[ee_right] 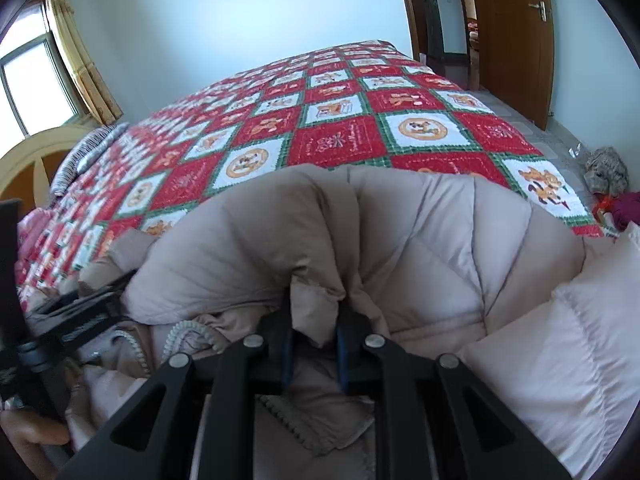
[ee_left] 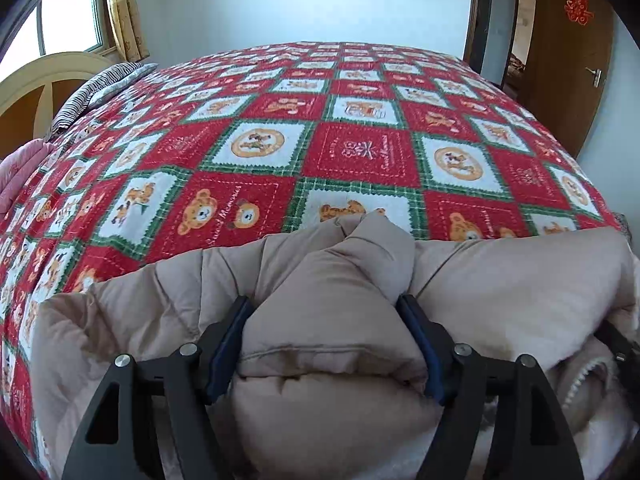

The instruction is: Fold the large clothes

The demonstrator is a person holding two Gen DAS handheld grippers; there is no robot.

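Nearest to me, the left gripper [ee_left: 326, 344] is clamping a thick, puffy fold of a beige quilted down coat [ee_left: 500, 280]. Its jaws are standing fairly wide apart, but the padded bulk is filling the whole gap and pressing against both blue pads [ee_left: 228, 344]. The pinched fold is rising to a blunt peak that is pointing toward the far side of the bed.

To its right, the right gripper [ee_right: 316, 344] is holding a much thinner bunch of the same coat [ee_right: 440, 248]; here the jaws are sitting narrow, nearly together, with the fabric squeezed between them. Just left of it an open zipper [ee_right: 176, 336] with pale teeth is curling over the lining. The left gripper [ee_right: 68, 320] is showing at that view's left edge, with part of a hand [ee_right: 28, 444] below it.

The coat is lying heaped along the near edge of the bed, its long axis running left to right, parallel to that edge. A paler quilted panel [ee_right: 560, 360] is spreading at the near right.

Beyond the coat, a red, white and green teddy-bear patchwork blanket [ee_left: 360, 148] is covering the bed all the way to the far side. At the left, a pink cloth [ee_left: 20, 176] and a striped pillow [ee_left: 96, 88] are lying by a cream curved headboard [ee_left: 48, 76]. Farther off, yellow curtains [ee_left: 124, 8] are hanging beside a window [ee_left: 68, 12], and a brown door [ee_left: 568, 60] is standing at the far right.
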